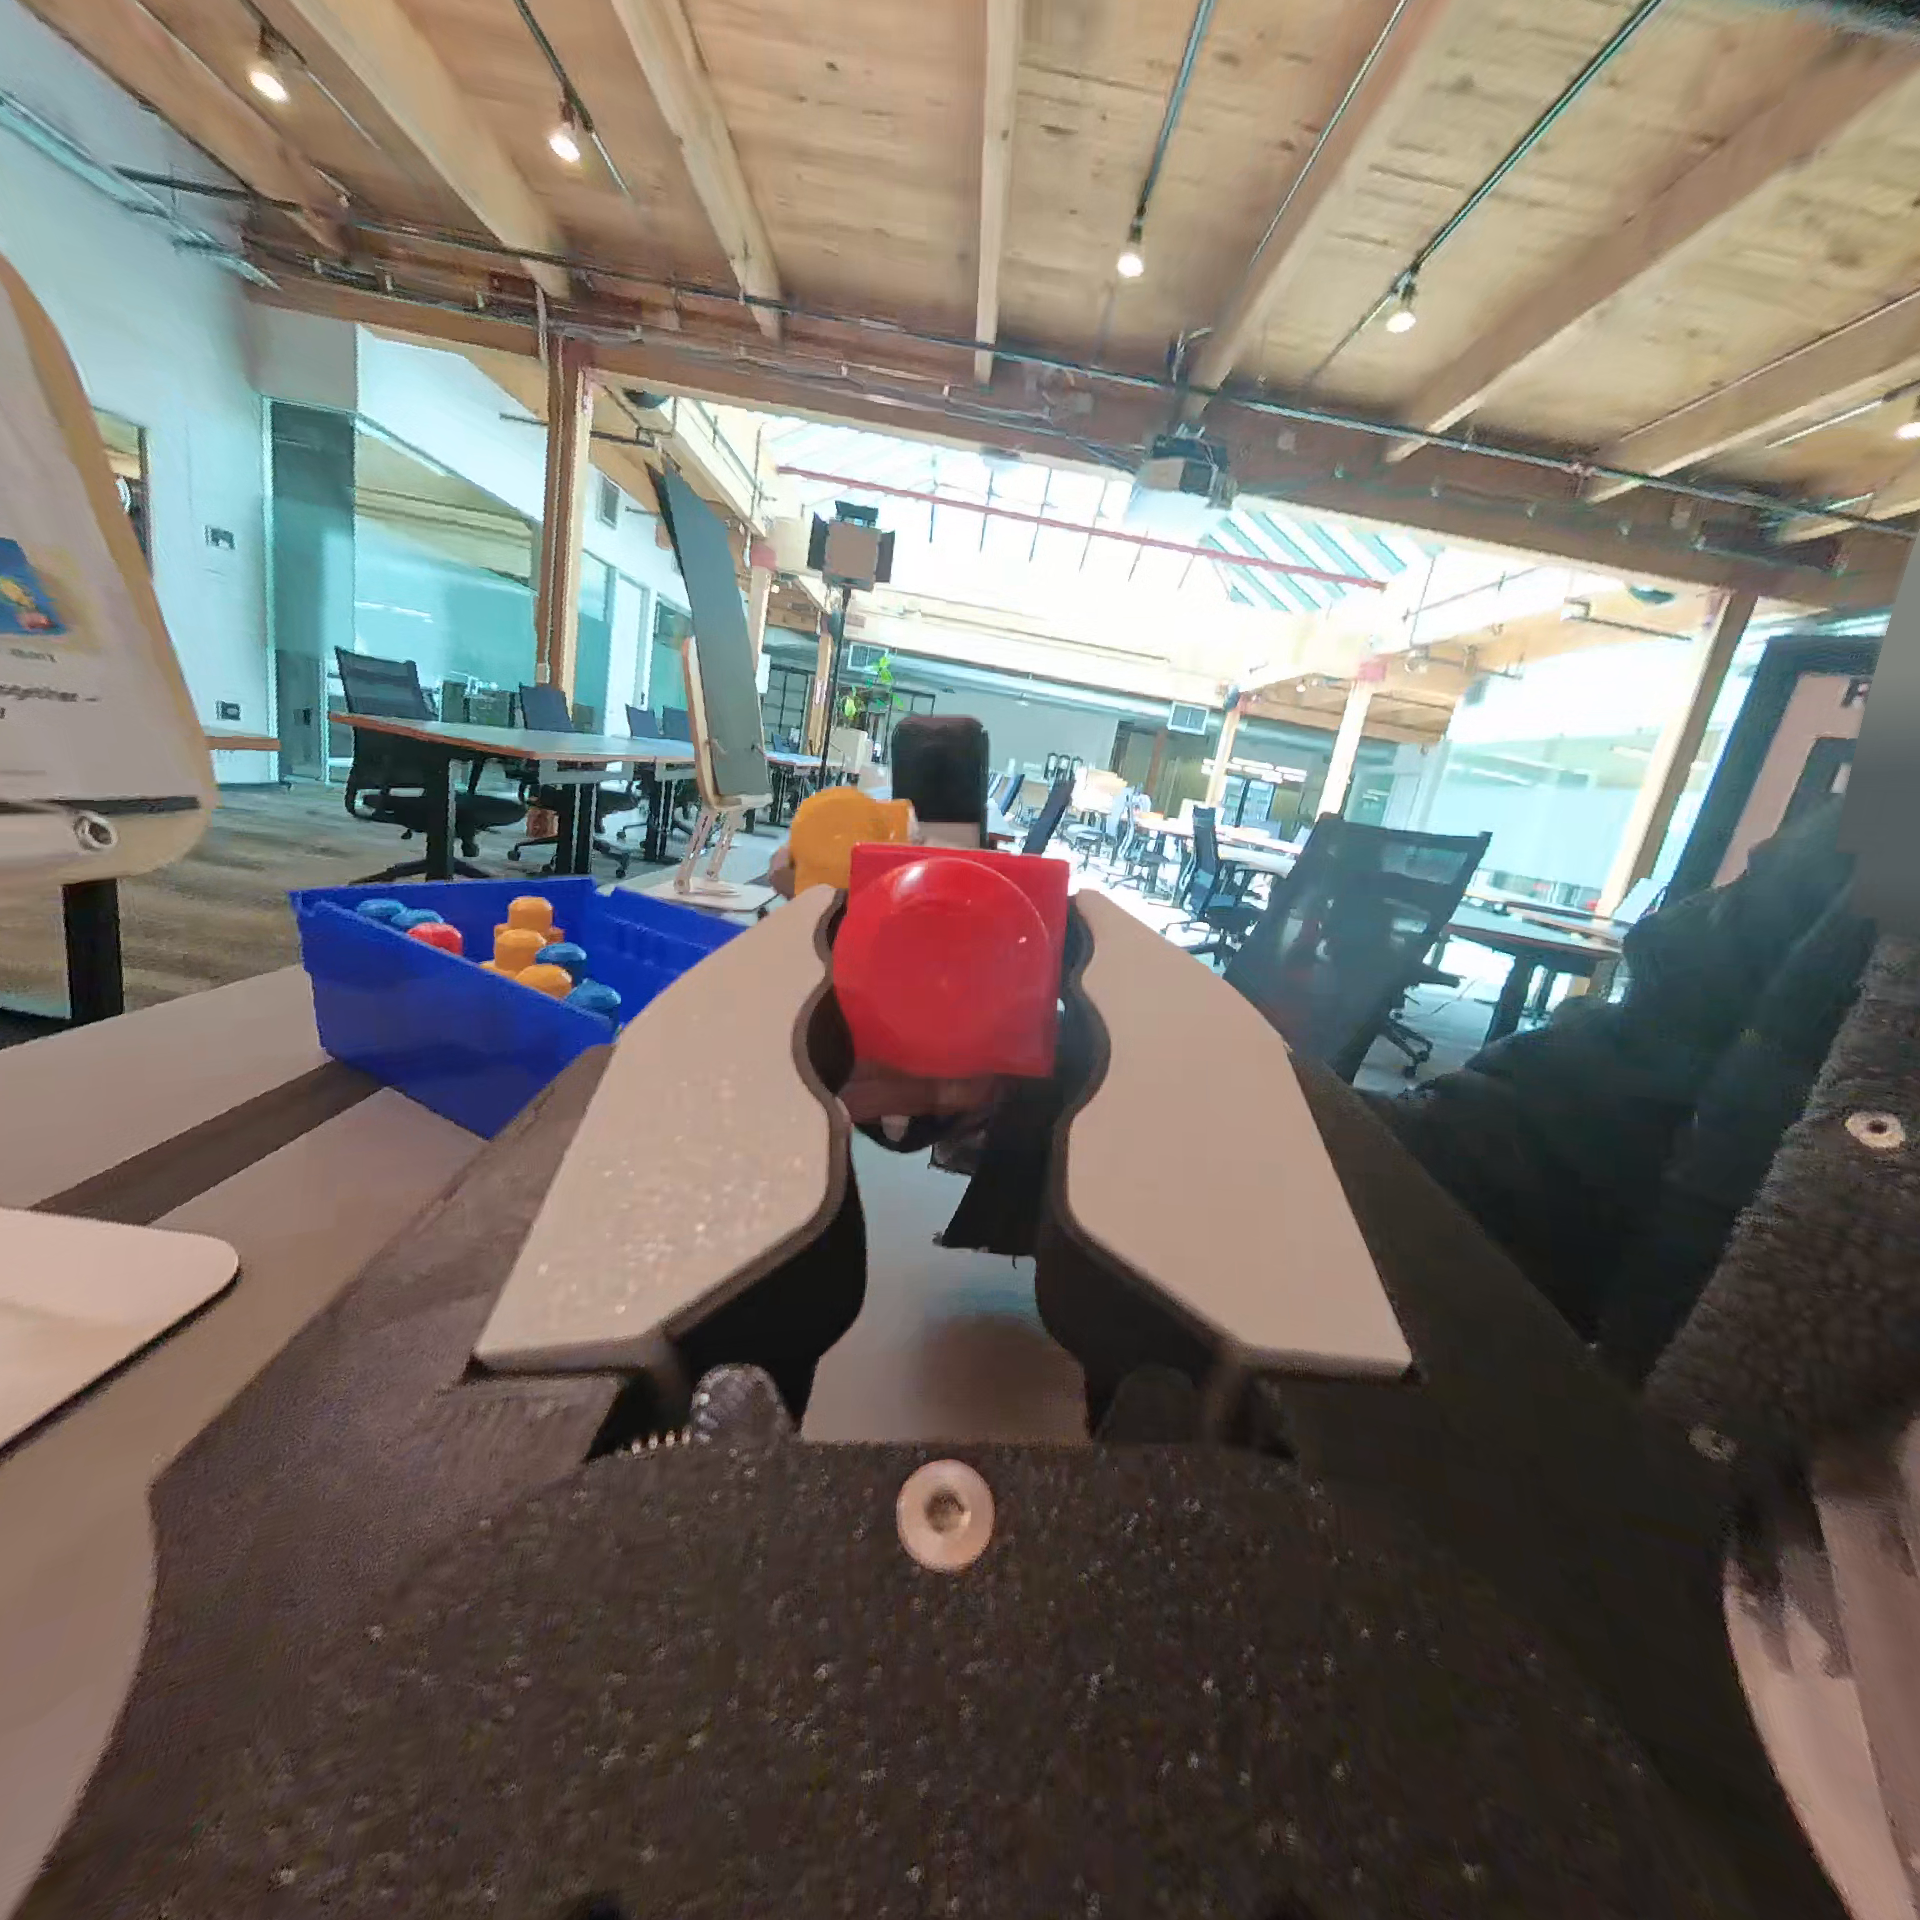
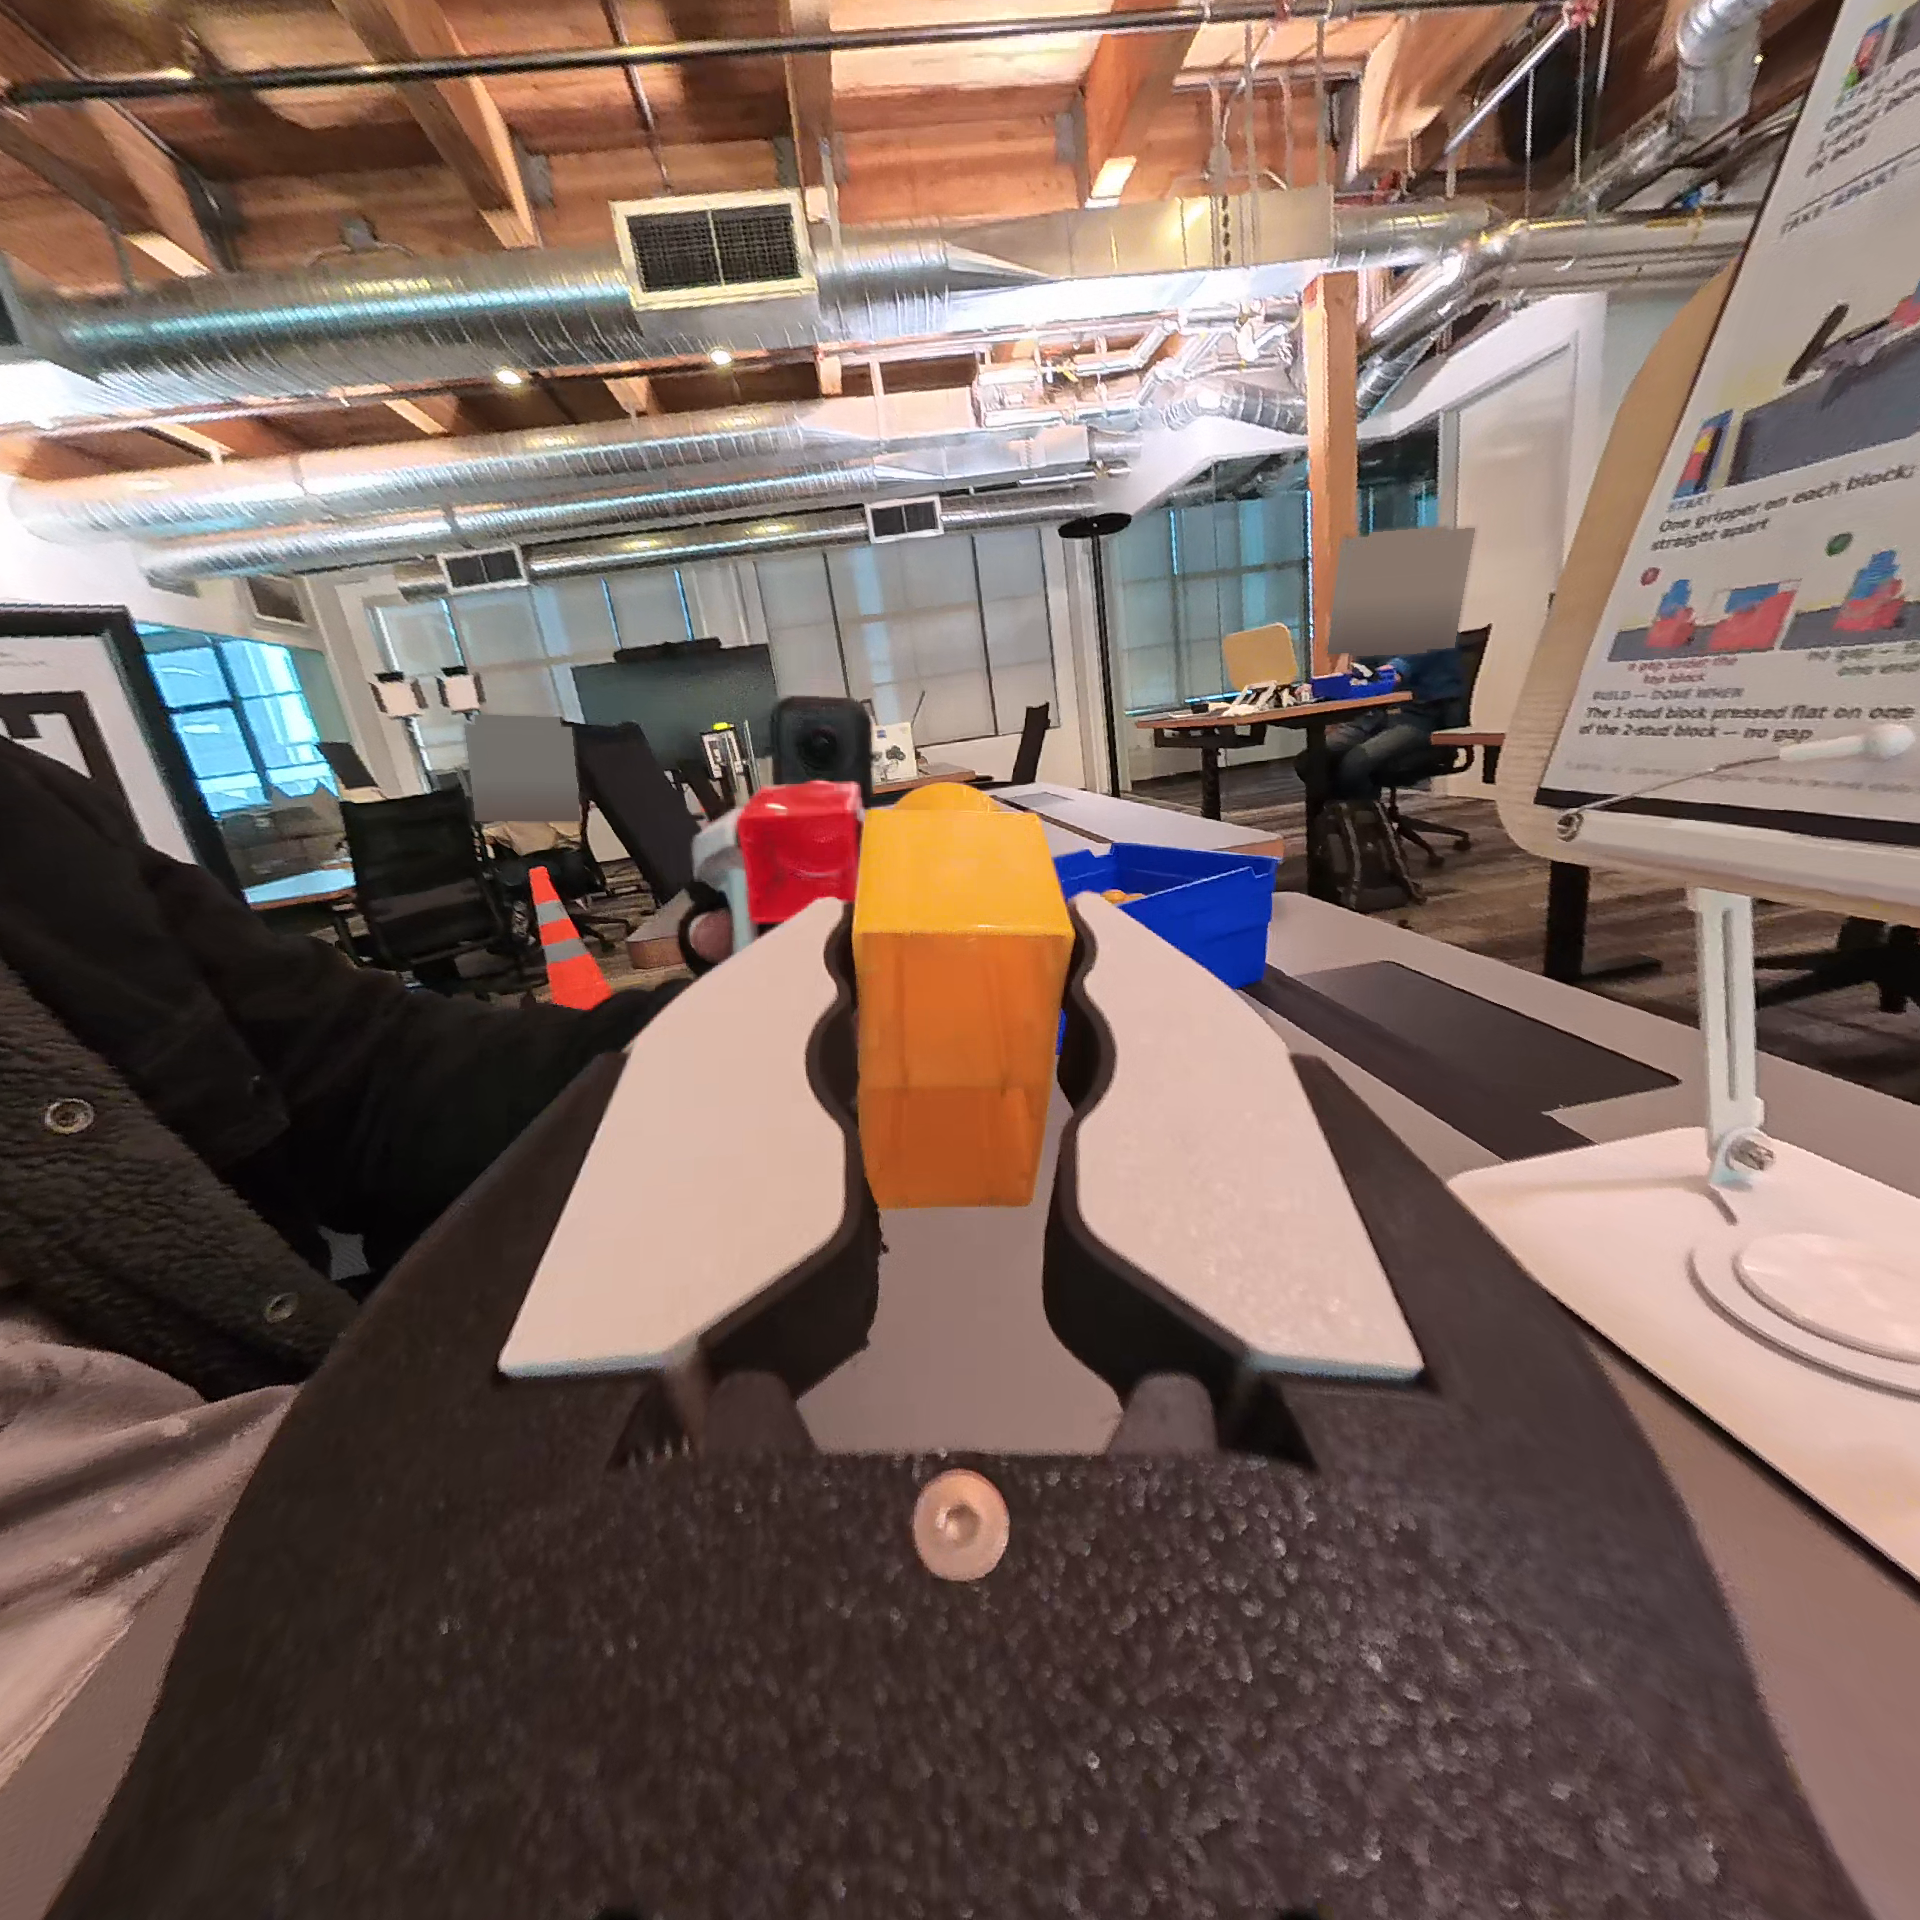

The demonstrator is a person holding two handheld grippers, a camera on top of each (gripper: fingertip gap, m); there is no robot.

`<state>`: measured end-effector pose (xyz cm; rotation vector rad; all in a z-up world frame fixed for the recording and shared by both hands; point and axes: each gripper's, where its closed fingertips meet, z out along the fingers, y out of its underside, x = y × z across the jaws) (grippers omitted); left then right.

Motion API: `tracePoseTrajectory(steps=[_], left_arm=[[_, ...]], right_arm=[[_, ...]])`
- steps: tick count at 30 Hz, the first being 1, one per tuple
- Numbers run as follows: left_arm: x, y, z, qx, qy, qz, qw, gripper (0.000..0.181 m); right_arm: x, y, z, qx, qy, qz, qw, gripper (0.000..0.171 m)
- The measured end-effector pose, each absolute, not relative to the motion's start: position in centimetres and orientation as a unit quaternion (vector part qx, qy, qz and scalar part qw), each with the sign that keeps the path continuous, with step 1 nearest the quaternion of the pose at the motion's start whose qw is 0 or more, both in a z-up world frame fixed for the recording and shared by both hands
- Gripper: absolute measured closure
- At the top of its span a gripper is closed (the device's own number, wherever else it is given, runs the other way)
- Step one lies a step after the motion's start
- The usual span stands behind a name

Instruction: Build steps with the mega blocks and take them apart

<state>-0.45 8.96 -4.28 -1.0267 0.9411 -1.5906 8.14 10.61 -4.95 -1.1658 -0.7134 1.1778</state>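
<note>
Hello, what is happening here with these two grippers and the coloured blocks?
A person holds two grippers above a grey table. The left gripper clamps a red block; the right gripper clamps a yellow block. The blocks are held close together, apparently not joined. More blocks lie in a blue bin.

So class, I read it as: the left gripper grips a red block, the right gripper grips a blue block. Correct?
Not quite: in the right wrist view the right gripper grips a yellow block, not a blue one. The left gripper does grip a red block.
</note>
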Motion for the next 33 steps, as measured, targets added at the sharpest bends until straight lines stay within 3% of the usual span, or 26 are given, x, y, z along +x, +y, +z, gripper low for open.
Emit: tracePoseTrajectory(steps=[17,33], left_arm=[[1.6,9.4,-8.0,-0.471,0.408,-0.620,0.477,0.144],[2.2,9.4,-7.6,-0.463,0.356,-0.659,0.474,0.144]], right_arm=[[4.7,9.1,-6.1,-0.508,-0.359,0.534,0.572,0.135],[3.6,9.6,-5.2,-0.479,-0.317,0.550,0.606,0.136]])
